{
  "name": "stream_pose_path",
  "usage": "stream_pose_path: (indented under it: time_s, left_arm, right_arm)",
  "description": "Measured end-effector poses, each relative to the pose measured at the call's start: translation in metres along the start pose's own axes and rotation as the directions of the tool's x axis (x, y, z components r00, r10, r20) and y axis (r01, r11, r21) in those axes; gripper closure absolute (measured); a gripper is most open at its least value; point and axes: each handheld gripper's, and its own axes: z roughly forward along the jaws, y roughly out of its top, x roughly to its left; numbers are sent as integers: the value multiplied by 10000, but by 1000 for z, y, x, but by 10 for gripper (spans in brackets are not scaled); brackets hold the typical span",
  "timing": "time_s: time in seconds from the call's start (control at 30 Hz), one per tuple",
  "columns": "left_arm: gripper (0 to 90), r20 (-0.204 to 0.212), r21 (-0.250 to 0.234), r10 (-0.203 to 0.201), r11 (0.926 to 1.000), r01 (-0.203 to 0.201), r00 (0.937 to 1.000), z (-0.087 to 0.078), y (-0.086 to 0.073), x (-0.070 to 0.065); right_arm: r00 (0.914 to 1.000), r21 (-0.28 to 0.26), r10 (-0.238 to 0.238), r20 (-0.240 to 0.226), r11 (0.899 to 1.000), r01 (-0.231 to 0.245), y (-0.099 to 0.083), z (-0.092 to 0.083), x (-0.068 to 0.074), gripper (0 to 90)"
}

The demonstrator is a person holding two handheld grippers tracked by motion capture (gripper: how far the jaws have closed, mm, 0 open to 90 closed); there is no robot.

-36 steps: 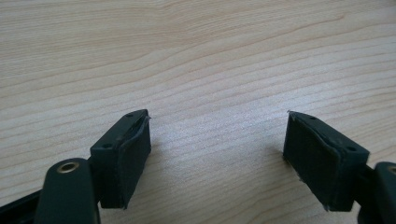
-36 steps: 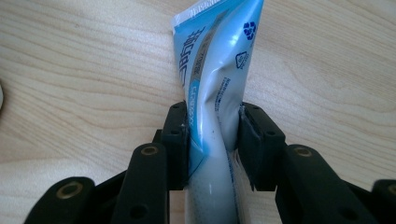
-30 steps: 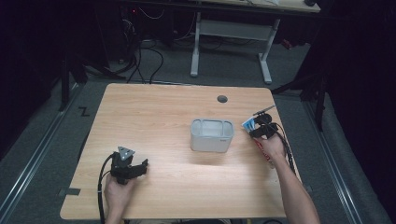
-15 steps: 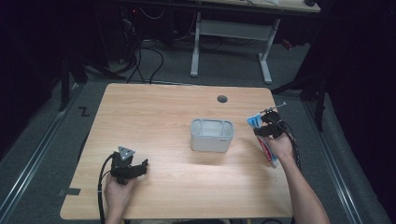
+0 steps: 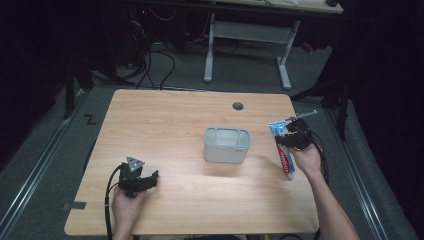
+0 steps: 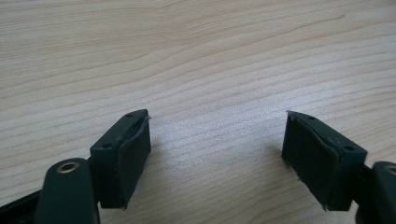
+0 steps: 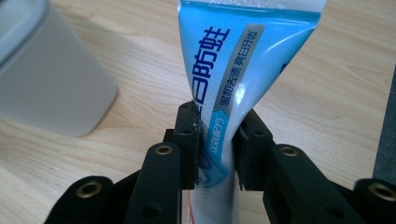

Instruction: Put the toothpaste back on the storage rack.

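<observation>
A blue and white toothpaste tube point(image 5: 286, 159) hangs in my right gripper point(image 5: 291, 140) near the table's right edge, flat blue end up and red-and-white end toward the person. In the right gripper view the jaws pinch the tube point(image 7: 229, 70) at its middle; the gripper point(image 7: 217, 142) has just been closing and is now shut on it. A grey open-topped container point(image 5: 227, 145) stands mid-table, left of the tube, and shows as a pale wall point(image 7: 42, 84) close by. My left gripper point(image 5: 145, 181) rests at the front left, open point(image 6: 217, 149) over bare wood, with nothing between its jaws.
The wooden table point(image 5: 170, 125) has a round cable hole point(image 5: 238, 106) at the back. Its right edge lies close beside the right hand. Another desk's white legs point(image 5: 282, 55) stand on the dark floor behind.
The right gripper has risen and shifted a little to the right with the tube, whose lower end now hangs in front of the hand. The left gripper has not moved.
</observation>
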Motion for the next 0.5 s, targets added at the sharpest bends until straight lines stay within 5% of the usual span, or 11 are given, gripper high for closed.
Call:
stream_pose_path:
  time_s: [0.5]
  left_arm:
    - [240, 1, 18, 11, 10000, -11, 10000, 0, 0, 0]
  right_arm:
    - [9962, -1483, -177, -856, 9889, 48, -6, -38, 9, 743]
